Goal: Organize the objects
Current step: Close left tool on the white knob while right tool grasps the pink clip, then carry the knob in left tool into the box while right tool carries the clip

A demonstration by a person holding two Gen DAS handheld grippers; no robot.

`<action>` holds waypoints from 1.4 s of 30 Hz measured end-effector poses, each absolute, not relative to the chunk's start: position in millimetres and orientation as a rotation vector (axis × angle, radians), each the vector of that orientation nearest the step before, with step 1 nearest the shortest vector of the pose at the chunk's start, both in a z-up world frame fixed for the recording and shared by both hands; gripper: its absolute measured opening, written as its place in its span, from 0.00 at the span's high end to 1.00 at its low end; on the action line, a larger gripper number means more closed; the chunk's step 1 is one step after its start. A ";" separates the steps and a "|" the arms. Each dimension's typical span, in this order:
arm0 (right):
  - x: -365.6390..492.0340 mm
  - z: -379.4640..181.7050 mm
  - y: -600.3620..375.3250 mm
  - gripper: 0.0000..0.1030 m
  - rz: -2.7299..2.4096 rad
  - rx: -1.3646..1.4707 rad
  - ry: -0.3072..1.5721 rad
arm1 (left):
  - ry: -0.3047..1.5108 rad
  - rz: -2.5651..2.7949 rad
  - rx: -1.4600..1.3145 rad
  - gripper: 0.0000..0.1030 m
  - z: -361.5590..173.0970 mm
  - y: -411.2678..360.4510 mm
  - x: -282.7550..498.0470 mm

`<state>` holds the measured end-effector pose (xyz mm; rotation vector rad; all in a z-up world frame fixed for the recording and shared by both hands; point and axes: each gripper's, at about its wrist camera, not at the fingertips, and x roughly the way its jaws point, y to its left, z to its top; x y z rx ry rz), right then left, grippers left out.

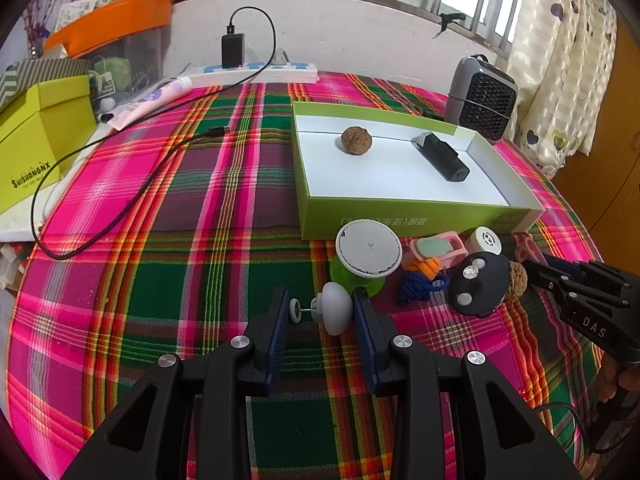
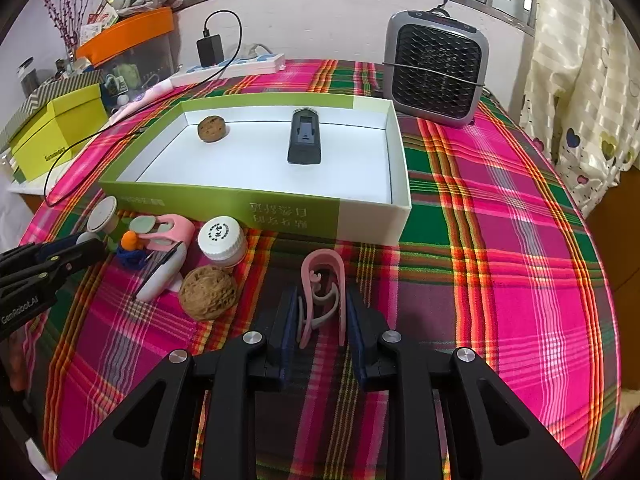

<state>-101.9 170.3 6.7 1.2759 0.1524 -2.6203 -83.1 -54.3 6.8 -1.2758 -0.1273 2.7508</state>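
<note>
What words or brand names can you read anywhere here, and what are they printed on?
"SHISHANGNX": yellow-green box at the table's left edge; spelling uncertain.
"DAS": right gripper, on its body, seen from the left camera.
"GenRobot.AI": left gripper, on its body, seen from the right camera.
Green tray: Chinese characters on its front wall, upside down, unreadable.
Small white jar: lid print too small.
Cartons in the orange bin: blurred.

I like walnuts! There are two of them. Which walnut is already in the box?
The smaller-looking walnut on the white floor of the green box, beside the black gadget. The other walnut sits outside on the checked tablecloth.
</note>
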 end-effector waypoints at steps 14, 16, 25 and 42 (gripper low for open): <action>-100.4 19.6 172.7 0.76 -2.614 1.236 0.126 | -0.113 2.758 -1.228 0.71 24.7 -48.6 -77.2; -100.5 22.7 172.7 0.76 -2.615 1.226 0.127 | -0.108 2.765 -1.215 0.71 29.3 -48.0 -77.4; -106.1 33.4 171.5 0.76 -2.611 1.194 0.125 | -0.105 2.755 -1.185 0.71 43.0 -42.6 -85.9; -135.5 48.9 170.1 0.76 -2.611 1.168 0.133 | -0.097 2.699 -1.142 0.71 58.5 -12.1 -132.1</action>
